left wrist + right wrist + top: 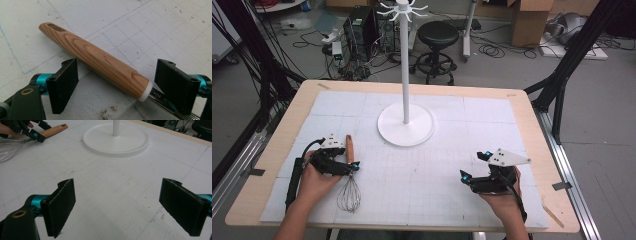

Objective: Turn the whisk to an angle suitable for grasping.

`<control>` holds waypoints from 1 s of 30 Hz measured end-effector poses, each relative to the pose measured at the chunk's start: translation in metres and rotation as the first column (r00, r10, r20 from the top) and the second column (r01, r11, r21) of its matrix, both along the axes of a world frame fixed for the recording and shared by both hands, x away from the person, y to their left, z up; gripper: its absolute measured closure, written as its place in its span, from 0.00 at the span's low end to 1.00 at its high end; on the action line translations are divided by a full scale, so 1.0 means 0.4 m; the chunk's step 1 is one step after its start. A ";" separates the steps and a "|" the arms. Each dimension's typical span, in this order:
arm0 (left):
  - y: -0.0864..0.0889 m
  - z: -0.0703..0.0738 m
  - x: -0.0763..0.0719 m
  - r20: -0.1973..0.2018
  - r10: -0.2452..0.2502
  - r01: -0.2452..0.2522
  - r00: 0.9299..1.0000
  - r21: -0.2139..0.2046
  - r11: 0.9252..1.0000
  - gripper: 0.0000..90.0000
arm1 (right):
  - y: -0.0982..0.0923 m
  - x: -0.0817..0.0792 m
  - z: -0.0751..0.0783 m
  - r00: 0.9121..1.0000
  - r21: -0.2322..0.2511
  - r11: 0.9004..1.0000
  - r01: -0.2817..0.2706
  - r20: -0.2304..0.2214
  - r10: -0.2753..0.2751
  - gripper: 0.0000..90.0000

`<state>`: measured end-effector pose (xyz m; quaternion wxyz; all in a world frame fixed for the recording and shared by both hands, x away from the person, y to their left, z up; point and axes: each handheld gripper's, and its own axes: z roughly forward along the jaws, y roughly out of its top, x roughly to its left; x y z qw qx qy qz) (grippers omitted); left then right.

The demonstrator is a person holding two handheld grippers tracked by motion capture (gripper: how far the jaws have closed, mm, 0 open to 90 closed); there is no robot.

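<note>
The whisk (349, 172) lies flat on the white gridded mat (437, 190) at the near left of the table, wooden handle (95, 60) pointing away from the person, wire balloon (349, 195) toward the table's front edge. The left gripper (354, 167) straddles the lower end of the handle, just above the white collar (145, 91) where the wires enter; its jaws stand partly open on either side of the wood, pads not touching it. The right gripper (465, 179) rests at the near right, jaws wide and empty over bare mat, well apart from the whisk. The white stand (405, 125) with hooks at its top occupies the centre of the table. Handling judgement: the whisk is likely light; the handle is stiff, smooth and tapered, so a grip may slide toward the thin end. The wires are springy and will deform, offering no firm hold. Grip the thick part of the handle near the collar, squarely across its width.
</note>
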<state>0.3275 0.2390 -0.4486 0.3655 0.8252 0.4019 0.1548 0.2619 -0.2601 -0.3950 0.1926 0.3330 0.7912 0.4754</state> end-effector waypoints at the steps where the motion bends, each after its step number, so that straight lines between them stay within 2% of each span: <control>1: 0.001 0.002 0.000 -0.005 0.006 -0.006 1.000 0.002 1.000 0.27 | 0.000 -0.001 0.001 1.000 0.000 1.000 -0.003 -0.002 0.003 0.14; 2: 0.005 0.005 0.000 -0.006 0.024 -0.024 1.000 -0.002 1.000 0.30 | 0.000 -0.001 0.002 1.000 -0.001 1.000 -0.003 0.001 0.003 0.14; 4: 0.007 0.006 -0.001 -0.009 0.025 -0.025 1.000 -0.003 1.000 0.35 | -0.001 -0.001 0.001 1.000 -0.001 1.000 0.003 0.003 -0.003 0.14; 5: 0.010 0.009 -0.001 -0.007 0.008 -0.008 1.000 0.010 1.000 0.37 | -0.001 -0.001 0.001 1.000 0.001 1.000 0.003 0.002 -0.003 0.14; 12: 0.009 0.017 -0.001 -0.022 0.012 -0.011 1.000 0.034 0.999 0.47 | 0.003 0.000 -0.002 1.000 -0.027 1.000 0.003 0.006 -0.002 0.14; 16: 0.015 0.021 0.001 -0.031 0.001 0.000 1.000 0.039 0.999 0.59 | 0.003 -0.001 0.000 1.000 -0.031 1.000 0.004 0.005 -0.003 0.14; 20: 0.019 0.029 0.012 -0.062 -0.022 0.025 0.998 0.049 0.999 0.61 | 0.002 0.001 -0.002 1.000 -0.032 0.999 0.005 0.008 -0.004 0.15; 22: 0.015 0.034 0.017 -0.078 -0.031 0.037 0.996 0.073 0.997 0.61 | 0.001 0.001 0.000 1.000 -0.028 1.000 0.006 0.007 -0.006 0.15; 23: 0.008 0.039 0.022 -0.095 -0.032 0.041 0.995 0.096 0.995 0.61 | 0.000 0.000 0.002 1.000 -0.029 1.000 0.007 0.008 -0.007 0.15; 30: -0.006 0.049 0.040 -0.133 -0.028 0.046 0.991 0.128 0.991 0.60 | -0.001 0.000 0.002 1.000 -0.024 1.000 0.009 0.003 -0.009 0.15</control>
